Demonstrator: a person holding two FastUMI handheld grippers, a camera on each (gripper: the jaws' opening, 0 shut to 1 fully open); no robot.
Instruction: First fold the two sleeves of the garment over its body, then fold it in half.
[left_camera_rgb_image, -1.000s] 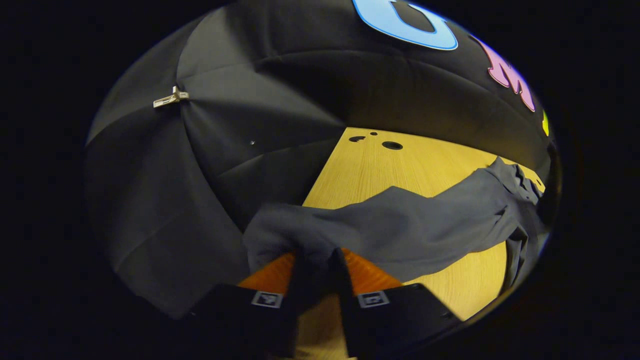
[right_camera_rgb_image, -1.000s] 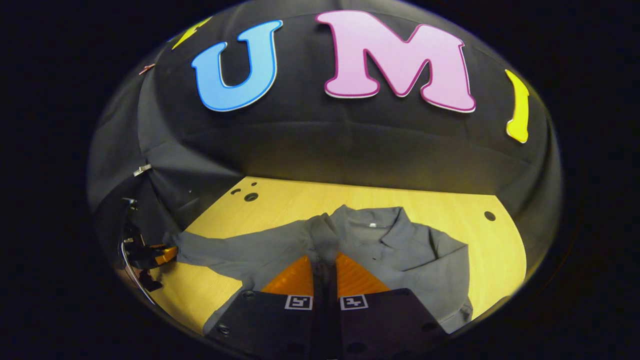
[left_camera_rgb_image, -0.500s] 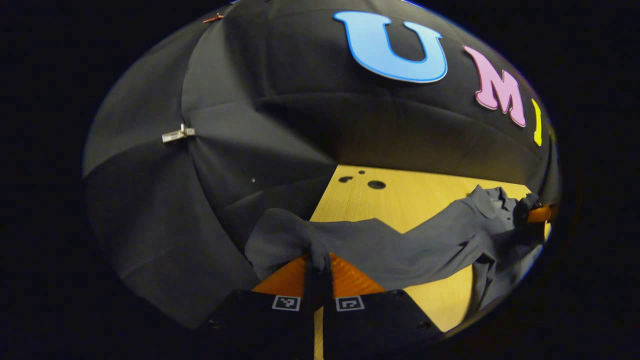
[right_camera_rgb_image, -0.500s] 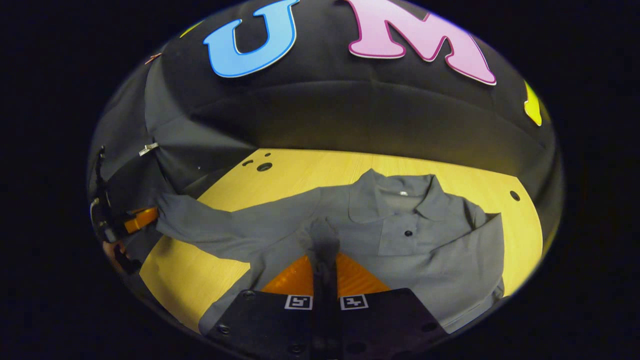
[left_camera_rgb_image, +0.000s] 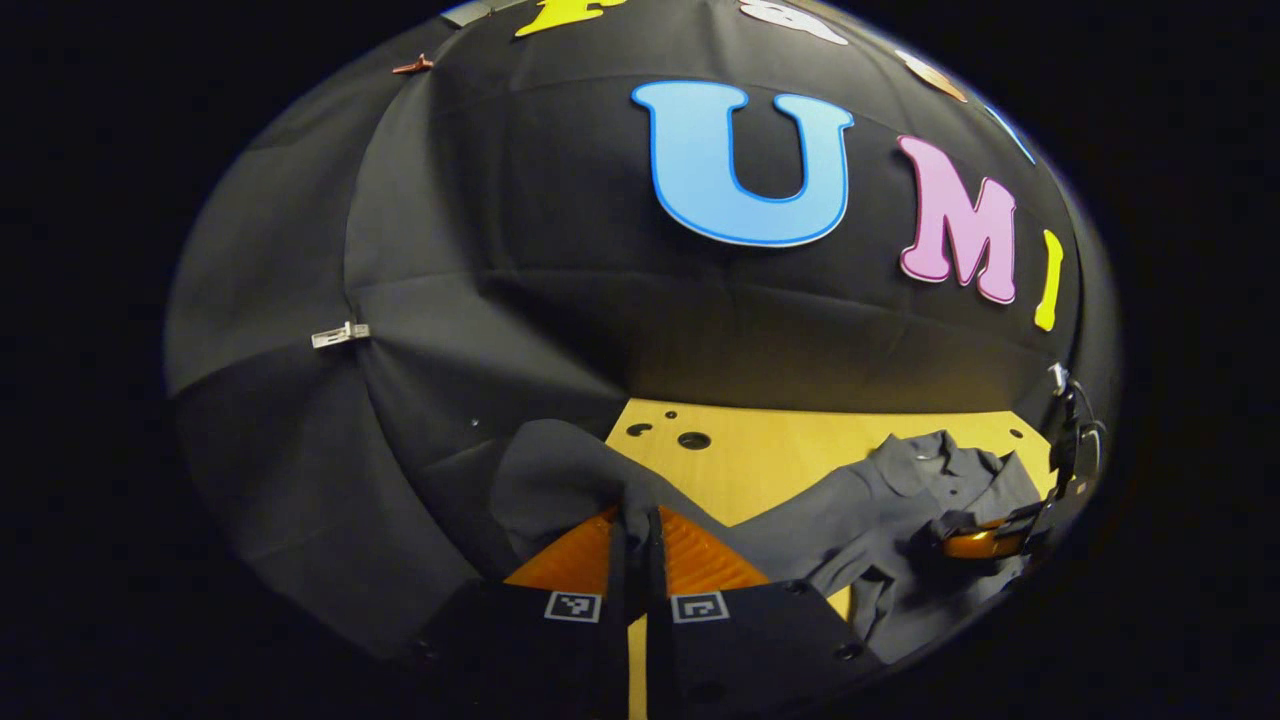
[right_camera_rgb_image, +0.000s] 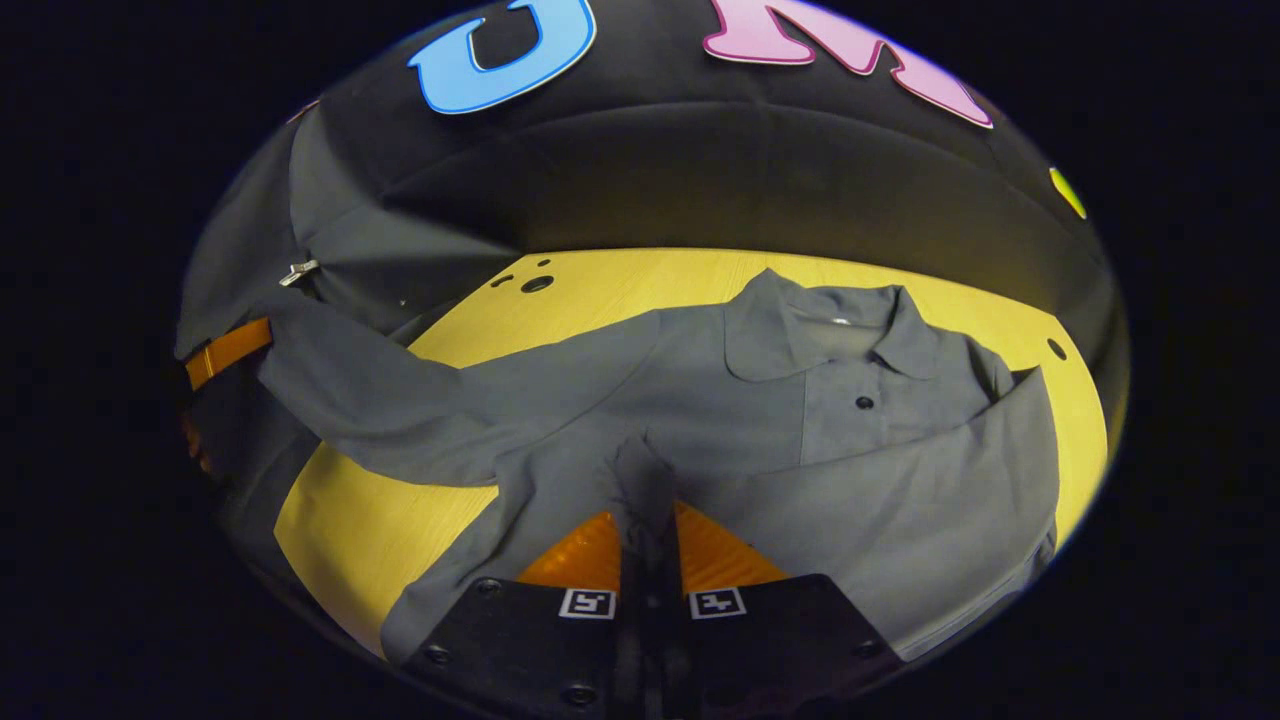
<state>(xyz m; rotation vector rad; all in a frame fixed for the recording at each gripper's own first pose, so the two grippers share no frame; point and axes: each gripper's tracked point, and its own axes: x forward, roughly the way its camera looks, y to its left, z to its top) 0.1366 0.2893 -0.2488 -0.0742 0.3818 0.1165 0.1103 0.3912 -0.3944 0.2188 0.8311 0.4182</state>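
Note:
A grey collared shirt (right_camera_rgb_image: 800, 420) lies front up on the yellow wooden table (right_camera_rgb_image: 400, 520). One sleeve (right_camera_rgb_image: 950, 480) is folded across its body. The other sleeve (right_camera_rgb_image: 400, 400) stretches out to the left, off the table's edge. My left gripper (left_camera_rgb_image: 635, 525) is shut on that sleeve's cuff (left_camera_rgb_image: 560, 480) and holds it above the table edge; it also appears in the right gripper view (right_camera_rgb_image: 245, 345). My right gripper (right_camera_rgb_image: 648, 515) is shut on a pinch of cloth near the shirt's armpit; in the left gripper view it (left_camera_rgb_image: 950, 542) sits on the shirt body (left_camera_rgb_image: 930, 470).
Several dark holes (right_camera_rgb_image: 537, 284) mark the table's far left corner. A metal clip (left_camera_rgb_image: 340, 335) pins the black wall cloth, which drops close behind and left of the table. Bare wood (left_camera_rgb_image: 780, 450) lies between the held cuff and the shirt body.
My left gripper's fingers closed tight on the cuff and lifted it, pulling the sleeve taut. My right gripper moved closer over the shirt body, still pinching cloth.

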